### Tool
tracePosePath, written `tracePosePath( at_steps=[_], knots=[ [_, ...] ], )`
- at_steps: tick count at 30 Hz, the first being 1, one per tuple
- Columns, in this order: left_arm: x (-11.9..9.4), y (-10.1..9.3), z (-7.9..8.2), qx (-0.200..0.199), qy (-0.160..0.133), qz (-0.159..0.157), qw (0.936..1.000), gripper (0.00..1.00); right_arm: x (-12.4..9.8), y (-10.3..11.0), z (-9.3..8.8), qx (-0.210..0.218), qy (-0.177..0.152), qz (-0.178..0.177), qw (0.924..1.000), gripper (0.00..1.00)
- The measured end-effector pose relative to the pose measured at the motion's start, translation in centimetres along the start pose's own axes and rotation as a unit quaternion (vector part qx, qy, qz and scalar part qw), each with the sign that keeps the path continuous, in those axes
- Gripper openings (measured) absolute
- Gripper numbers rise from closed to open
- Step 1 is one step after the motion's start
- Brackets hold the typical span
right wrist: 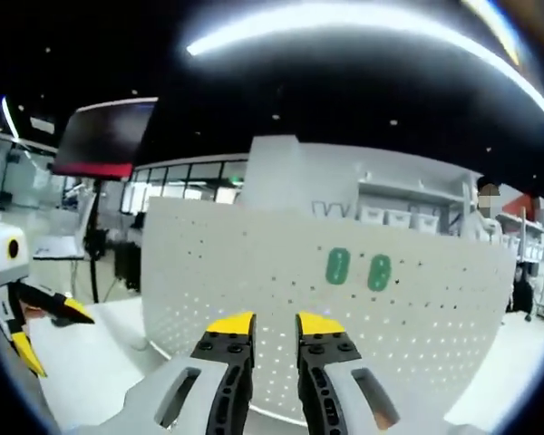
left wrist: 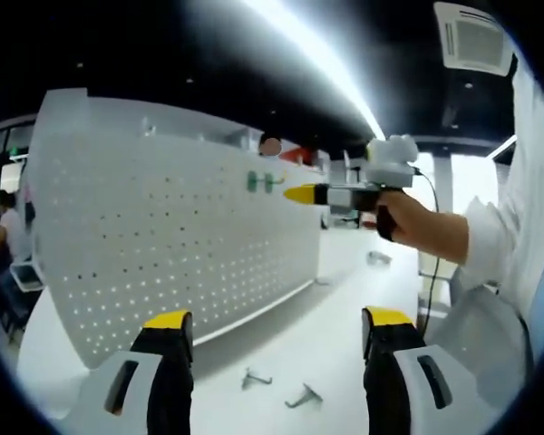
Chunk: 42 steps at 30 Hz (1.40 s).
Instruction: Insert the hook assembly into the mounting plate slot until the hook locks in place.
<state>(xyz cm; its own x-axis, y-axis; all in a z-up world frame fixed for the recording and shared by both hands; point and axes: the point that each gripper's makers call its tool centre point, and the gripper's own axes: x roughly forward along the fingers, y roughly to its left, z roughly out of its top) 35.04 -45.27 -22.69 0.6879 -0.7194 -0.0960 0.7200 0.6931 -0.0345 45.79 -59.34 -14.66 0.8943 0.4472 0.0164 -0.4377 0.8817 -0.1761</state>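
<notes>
A white pegboard mounting plate stands upright on the white table. Two green hook pieces sit side by side on its face. My left gripper is open wide, low in front of the board, with nothing between its jaws; it also appears at the left edge of the right gripper view. My right gripper faces the board just below the green hooks, jaws a narrow gap apart with nothing visible between them. In the left gripper view its yellow tip is close beside the hooks.
Loose metal hooks lie on the table in front of the board, with another piece farther back. A hand in a white sleeve holds the right gripper. People sit at far left. A dark screen hangs behind.
</notes>
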Motion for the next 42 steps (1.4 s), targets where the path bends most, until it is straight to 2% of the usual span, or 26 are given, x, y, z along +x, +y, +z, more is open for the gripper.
tracePosePath(
  at_steps=[4, 9, 15, 18, 25, 36, 42],
  knots=[
    [0.0, 0.2, 0.0, 0.000, 0.001, 0.003, 1.0000, 0.77, 0.2, 2.3, -2.2, 0.009, 0.026, 0.031, 0.9992, 0.15],
    [0.0, 0.2, 0.0, 0.002, 0.001, 0.004, 1.0000, 0.77, 0.4, 4.6, -4.1, 0.012, 0.045, 0.056, 0.9973, 0.15],
    [-0.1, 0.3, -0.2, 0.005, 0.005, 0.005, 1.0000, 0.76, 0.7, 6.2, -6.6, 0.015, 0.072, 0.073, 0.9946, 0.15],
    [-0.1, 0.4, -0.2, 0.005, 0.005, 0.007, 0.9999, 0.76, 0.6, 6.3, -7.1, 0.018, 0.076, 0.075, 0.9941, 0.15],
    [0.3, 0.5, -1.0, 0.005, 0.021, 0.009, 0.9997, 0.71, 0.4, 5.7, -7.2, 0.024, 0.073, 0.070, 0.9945, 0.15],
    [1.3, 0.7, -2.0, -0.007, 0.041, 0.000, 0.9991, 0.62, 0.2, 5.3, -6.3, 0.022, 0.056, 0.066, 0.9960, 0.15],
    [2.1, 1.0, -1.6, 0.023, 0.052, -0.012, 0.9983, 0.56, 0.0, 4.8, -6.2, 0.026, 0.053, 0.061, 0.9964, 0.15]
  ],
)
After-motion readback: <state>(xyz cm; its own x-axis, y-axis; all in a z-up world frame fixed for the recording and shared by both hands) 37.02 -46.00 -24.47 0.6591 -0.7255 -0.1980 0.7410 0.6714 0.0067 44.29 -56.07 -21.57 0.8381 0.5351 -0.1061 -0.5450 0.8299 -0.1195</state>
